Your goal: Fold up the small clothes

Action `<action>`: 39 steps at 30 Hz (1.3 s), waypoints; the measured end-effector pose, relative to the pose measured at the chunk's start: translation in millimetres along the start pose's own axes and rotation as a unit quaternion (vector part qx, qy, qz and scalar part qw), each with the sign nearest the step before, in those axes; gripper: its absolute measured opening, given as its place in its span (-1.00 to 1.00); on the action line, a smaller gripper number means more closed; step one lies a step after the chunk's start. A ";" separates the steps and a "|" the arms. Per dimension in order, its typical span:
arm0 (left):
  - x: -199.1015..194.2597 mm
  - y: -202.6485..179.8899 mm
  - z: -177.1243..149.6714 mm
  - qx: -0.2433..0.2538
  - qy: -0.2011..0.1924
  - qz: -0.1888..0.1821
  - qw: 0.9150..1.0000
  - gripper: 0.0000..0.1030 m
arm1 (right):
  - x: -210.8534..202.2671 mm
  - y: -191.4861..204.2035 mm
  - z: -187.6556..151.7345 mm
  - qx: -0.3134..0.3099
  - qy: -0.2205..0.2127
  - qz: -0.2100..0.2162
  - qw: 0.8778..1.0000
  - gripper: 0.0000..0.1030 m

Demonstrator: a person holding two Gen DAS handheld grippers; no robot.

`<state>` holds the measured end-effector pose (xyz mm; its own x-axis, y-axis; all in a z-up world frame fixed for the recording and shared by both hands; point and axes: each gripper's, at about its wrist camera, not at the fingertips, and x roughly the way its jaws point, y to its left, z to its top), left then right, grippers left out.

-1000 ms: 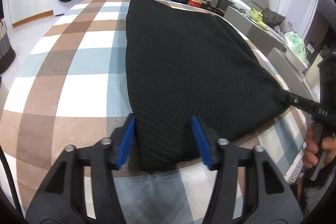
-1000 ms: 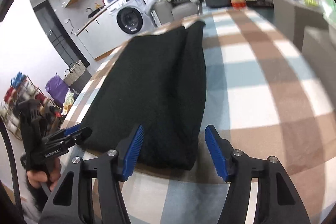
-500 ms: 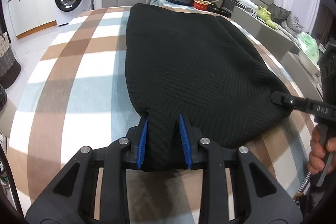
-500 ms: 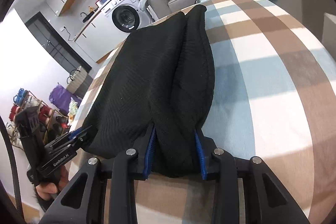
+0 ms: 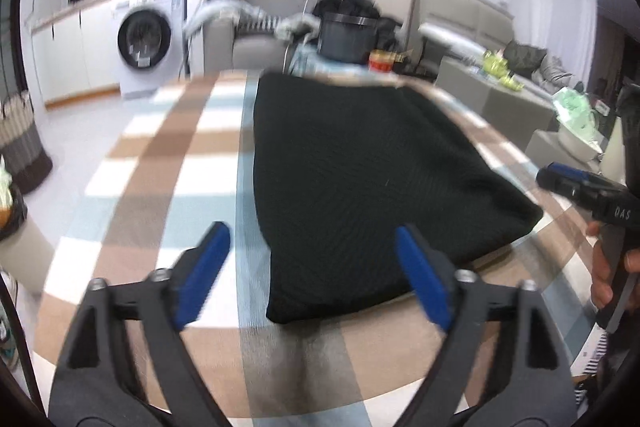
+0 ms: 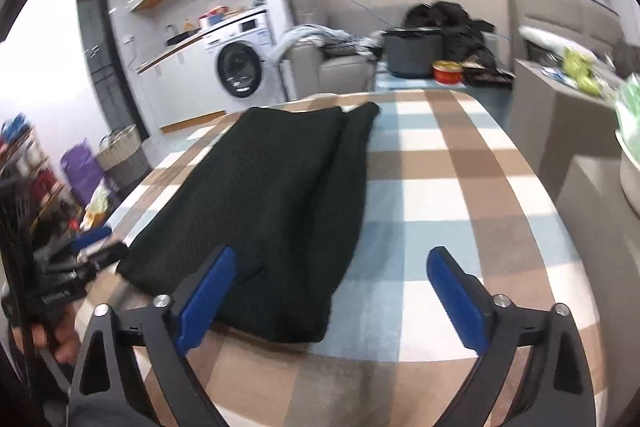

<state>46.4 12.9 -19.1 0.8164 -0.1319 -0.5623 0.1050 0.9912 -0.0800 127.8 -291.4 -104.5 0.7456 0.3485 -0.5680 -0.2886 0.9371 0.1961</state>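
Both jaws opening, nothing gripped: left hand-held gripper (image 5: 316, 271), right hand-held gripper (image 6: 332, 291) wide; black garment (image 6: 272, 203) flat at 12 o'clock on desk (image 6: 460, 187).

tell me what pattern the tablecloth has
Brown, pale blue and white checks on the tablecloth, clearest in the right wrist view.

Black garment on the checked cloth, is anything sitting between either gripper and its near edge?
Nothing visible. The left gripper and right gripper are both opening just above the near edge of the black garment, which lies flat on the checked cloth; no fabric is pinched. The pot and red tub stand beyond its far end.
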 end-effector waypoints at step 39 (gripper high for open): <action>-29.8 -5.9 -4.7 -0.002 -0.064 0.012 0.998 0.98 | -28.2 29.3 -15.2 -0.051 -0.121 0.047 0.990 1.00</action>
<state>18.8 10.9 -5.7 0.8844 -0.1053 -0.4547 0.0820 0.9941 -0.0706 89.2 -274.0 -94.9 0.8314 0.4394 -0.3403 -0.4132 0.8982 0.1501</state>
